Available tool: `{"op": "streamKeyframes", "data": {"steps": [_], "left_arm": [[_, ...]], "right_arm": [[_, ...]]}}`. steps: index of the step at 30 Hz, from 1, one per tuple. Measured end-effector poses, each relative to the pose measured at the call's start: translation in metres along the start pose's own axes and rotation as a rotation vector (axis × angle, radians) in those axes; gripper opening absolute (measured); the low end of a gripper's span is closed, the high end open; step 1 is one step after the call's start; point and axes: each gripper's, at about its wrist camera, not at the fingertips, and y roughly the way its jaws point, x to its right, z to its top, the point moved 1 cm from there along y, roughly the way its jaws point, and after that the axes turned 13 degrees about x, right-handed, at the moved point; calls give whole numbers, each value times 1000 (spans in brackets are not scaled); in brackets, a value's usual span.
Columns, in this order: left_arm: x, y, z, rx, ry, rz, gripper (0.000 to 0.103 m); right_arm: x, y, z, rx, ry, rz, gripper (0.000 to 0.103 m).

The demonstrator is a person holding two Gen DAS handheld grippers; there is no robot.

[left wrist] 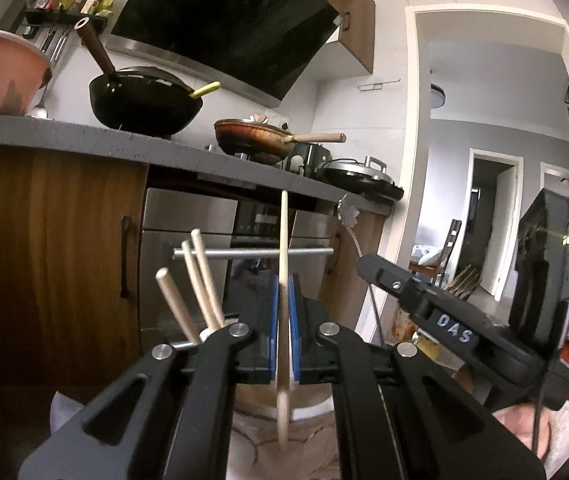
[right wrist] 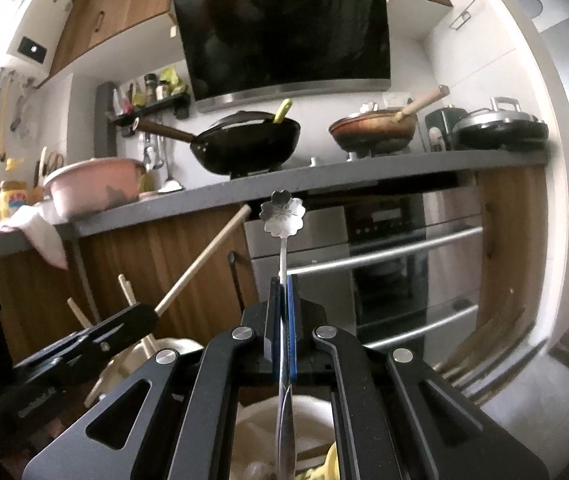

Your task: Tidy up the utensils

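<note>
My left gripper [left wrist: 283,296] is shut on a long pale wooden utensil handle [left wrist: 283,240] that stands upright between the blue pads. Several wooden handles [left wrist: 200,280] stick up from a white holder just left of it. My right gripper [right wrist: 283,300] is shut on a metal spoon [right wrist: 282,212] with a flower-shaped end, held upright above a cream container [right wrist: 280,420]. In the right wrist view the left gripper [right wrist: 84,340] shows at lower left with its wooden handle [right wrist: 204,256] slanting up. In the left wrist view the right gripper body [left wrist: 444,328] shows at right.
A grey counter [right wrist: 324,172] runs across both views with a black wok [right wrist: 244,144], a brown pan [right wrist: 372,128], a pink pot [right wrist: 92,188] and a lidded cooker [right wrist: 500,126]. A steel oven [right wrist: 388,264] sits below. A doorway [left wrist: 492,220] opens at right.
</note>
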Motion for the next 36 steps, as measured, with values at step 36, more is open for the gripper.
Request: {"op": "streamKeyframes", "data": {"steps": [36], "left_arm": [[2, 6, 4, 12, -60, -48, 5]], "right_arm": [[12, -45, -16, -202, 93, 78, 21]]}}
